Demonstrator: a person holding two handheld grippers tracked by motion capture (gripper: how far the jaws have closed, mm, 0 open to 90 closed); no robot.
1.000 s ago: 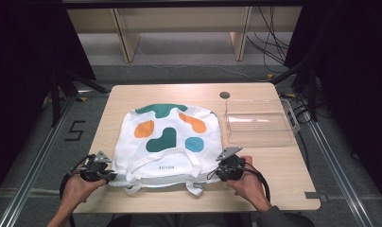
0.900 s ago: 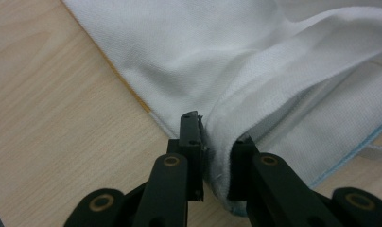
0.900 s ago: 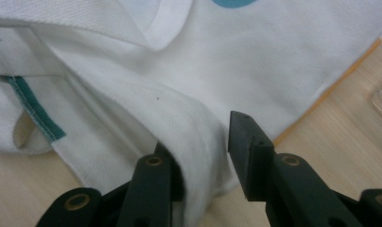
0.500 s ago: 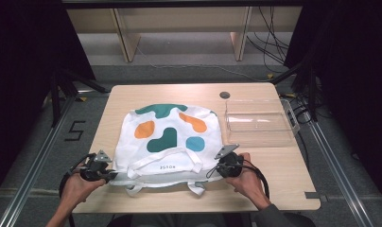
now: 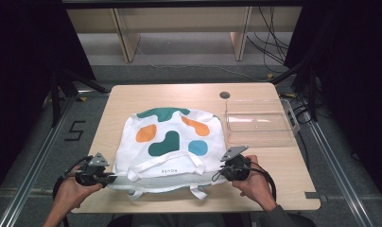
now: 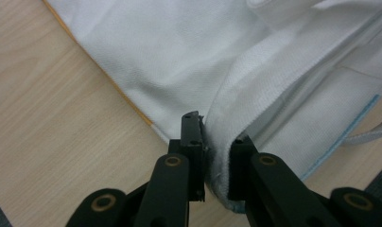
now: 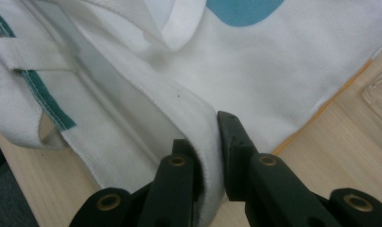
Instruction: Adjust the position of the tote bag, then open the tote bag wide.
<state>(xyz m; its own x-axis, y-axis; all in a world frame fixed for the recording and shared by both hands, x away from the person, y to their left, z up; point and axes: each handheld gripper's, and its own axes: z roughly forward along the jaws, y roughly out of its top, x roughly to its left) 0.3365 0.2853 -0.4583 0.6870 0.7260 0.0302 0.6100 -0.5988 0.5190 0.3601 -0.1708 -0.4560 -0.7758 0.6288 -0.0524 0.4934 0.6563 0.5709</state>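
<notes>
Both hands come in from the near table edge, palms wrapped round the gripper bodies, wrists low, jaws pointing roughly level toward the middle. Left gripper (image 5: 108, 178) sits at the near-left corner of the tote bag (image 5: 172, 142), right gripper (image 5: 222, 173) at its near-right corner; grey three-cornered plate tilted on top of each, black cable looping back by each wrist. Left gripper view: jaws clenched on a fold of the bag's hem, thick white woven cloth pinched betw. the pads, w/ a thin orange edge along the side and a pale blue stitch line nearby. Right gripper view: jaws have just been closing and now clamp the top hem too, cloth bunched betw. the black pads; teal-edged strap (image 7: 23, 71) loops off to the side. Bag lies flat in the middle of the table (image 5: 132, 97), opening toward the person, corners a bit lifted at the grips. Fabric is matte canvas, white, printed w/ rounded blobs in dark green, orange, light blue; two flat webbing handles lie across the near part. Table is pale wood grain, smooth. Clear plastic tray (image 5: 260, 123), rectangular and glossy, stands just beside the bag on its right.
</notes>
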